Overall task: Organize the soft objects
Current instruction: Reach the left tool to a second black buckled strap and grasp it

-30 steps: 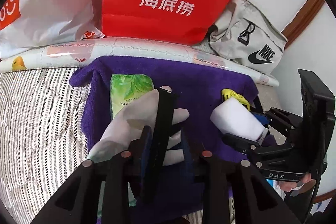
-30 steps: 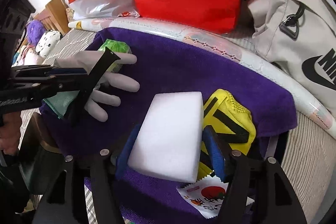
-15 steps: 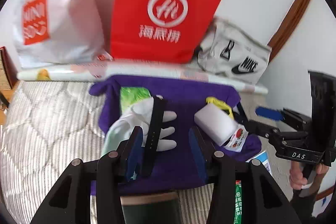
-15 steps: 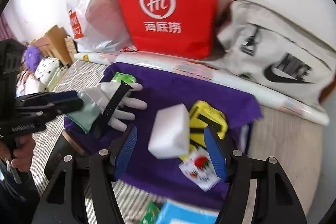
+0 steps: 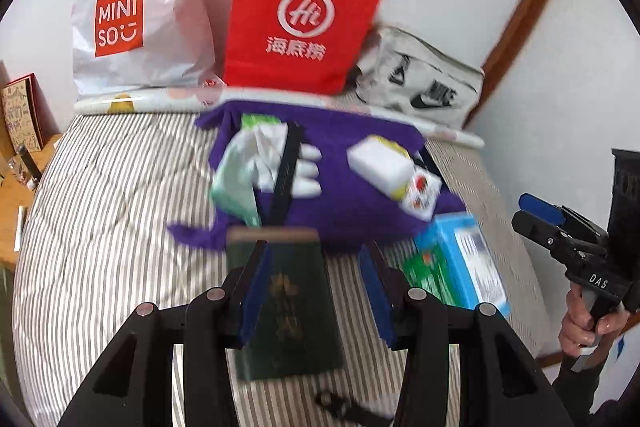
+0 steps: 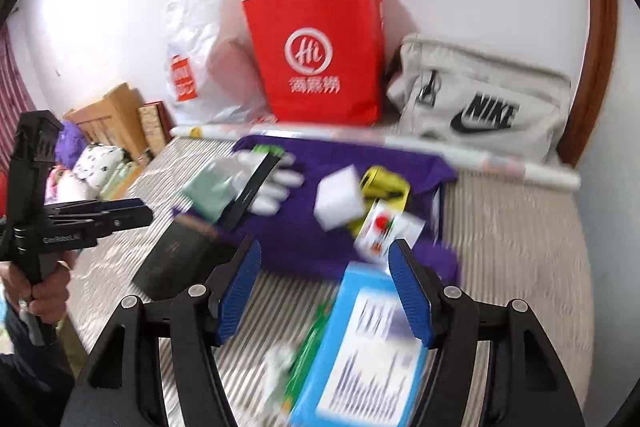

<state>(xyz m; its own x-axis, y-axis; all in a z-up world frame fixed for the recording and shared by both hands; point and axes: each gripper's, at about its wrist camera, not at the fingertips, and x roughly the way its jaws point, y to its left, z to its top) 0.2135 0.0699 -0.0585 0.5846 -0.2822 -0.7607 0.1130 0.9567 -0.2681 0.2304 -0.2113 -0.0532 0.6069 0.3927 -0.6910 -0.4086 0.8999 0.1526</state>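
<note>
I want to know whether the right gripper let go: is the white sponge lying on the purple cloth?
Yes, in the right wrist view the white sponge lies on the purple cloth, beyond the right gripper's empty jaws.

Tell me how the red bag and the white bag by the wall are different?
The red bag is stiff paper and stands upright with crisp edges; the white bag is crinkly plastic that slumps.

The red bag shows a white circle logo with "Hi"; the white bag has an orange-red MINISO square.

The red bag has thin white loop handles; none show on the white bag.

Both sit side by side against the wall behind the purple cloth.
</note>
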